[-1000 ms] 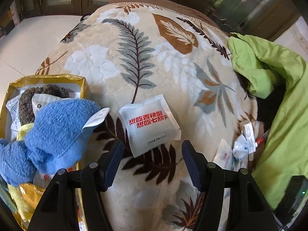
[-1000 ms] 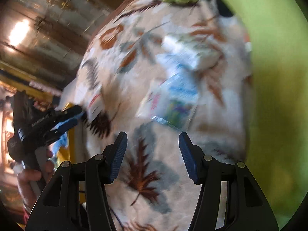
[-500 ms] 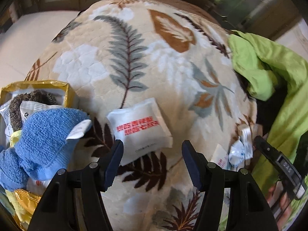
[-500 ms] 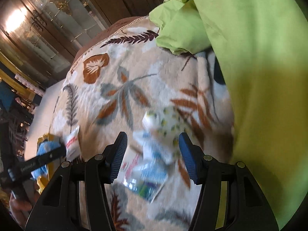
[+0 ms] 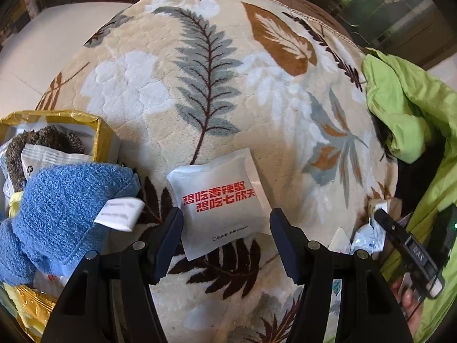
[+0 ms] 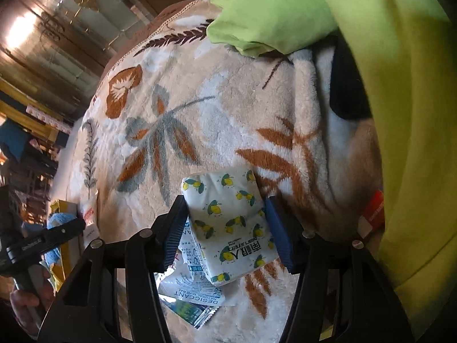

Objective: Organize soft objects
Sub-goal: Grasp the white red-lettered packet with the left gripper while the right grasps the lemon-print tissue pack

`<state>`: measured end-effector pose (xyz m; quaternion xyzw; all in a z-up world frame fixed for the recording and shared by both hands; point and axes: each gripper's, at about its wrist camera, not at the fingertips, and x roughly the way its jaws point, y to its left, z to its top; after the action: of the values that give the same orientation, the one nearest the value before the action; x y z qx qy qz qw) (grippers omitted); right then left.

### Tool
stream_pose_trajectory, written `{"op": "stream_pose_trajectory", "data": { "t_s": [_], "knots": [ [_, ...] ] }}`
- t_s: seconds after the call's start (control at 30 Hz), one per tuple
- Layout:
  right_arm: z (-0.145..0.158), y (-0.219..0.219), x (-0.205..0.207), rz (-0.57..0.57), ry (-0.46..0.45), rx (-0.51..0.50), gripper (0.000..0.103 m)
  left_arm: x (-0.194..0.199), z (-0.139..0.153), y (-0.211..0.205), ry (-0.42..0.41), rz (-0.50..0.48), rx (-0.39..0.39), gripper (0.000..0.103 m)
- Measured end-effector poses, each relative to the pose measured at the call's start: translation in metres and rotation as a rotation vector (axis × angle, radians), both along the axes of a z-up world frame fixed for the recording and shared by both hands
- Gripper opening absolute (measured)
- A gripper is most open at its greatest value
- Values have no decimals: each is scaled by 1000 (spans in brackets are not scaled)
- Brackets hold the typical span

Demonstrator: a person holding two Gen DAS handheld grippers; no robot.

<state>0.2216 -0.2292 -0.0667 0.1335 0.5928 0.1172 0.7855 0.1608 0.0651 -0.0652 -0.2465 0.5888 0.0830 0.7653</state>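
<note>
My right tool (image 6: 225,225) has moved in over the small pile of packets in the last second. A second ago its view was blurred and the packets lay ahead of the fingers; now the lemon-print tissue pack (image 6: 228,225) sits between the two blue pads, which stand close against its sides. I cannot tell whether the pads press it yet, so I count the tool as open around the pack. The pack lies on a desiccant sachet (image 6: 194,288), with a green wrapper (image 6: 194,314) at the lower centre of the frame. I judge that the next pick is set up and needs only a closing squeeze.

My left tool (image 5: 225,237) has changed little: it is wide open and empty. The white pouch (image 5: 220,200) with red print has shifted only slightly in its view and lies on the blanket (image 5: 177,65) with its near edge between the fingertips.

View differences:
- Only the left view shows the box (image 5: 100,131) at lower left in full, already filled with a blue towel (image 5: 65,208), a grey item and white packets. The right view shows only a sliver of it at the left edge.
- Only the right view shows the tissue pack clearly. In the left view that pile is a few scraps at the right edge, beside the right tool.
- Both views show the green cloth (image 6: 400,114) at the far right.
</note>
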Motion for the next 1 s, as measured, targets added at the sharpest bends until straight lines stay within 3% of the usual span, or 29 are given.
{"op": "stream_pose_trajectory", "data": {
  "t_s": [0.1,0.3,0.5,0.83,0.93,1.0],
  "knots": [
    [5,-3,-5,-6,-14,2,47,2,-5,1,13,13,12,63],
    [7,-7,-13,-21,-8,19,46,5,-12,2,19,46,25,63],
    [-3,-13,-14,-44,36,30,64,1,-3,8,-9,76,20,63],
    [-17,-16,-16,-64,72,116,66,16,-14,3,-12,130,0,63],
    [-18,-17,-17,-68,64,132,68,24,-16,1,-19,137,-25,65],
    [-18,-15,-16,-70,69,129,70,27,-17,-3,-20,130,-28,72]
  ]
}}
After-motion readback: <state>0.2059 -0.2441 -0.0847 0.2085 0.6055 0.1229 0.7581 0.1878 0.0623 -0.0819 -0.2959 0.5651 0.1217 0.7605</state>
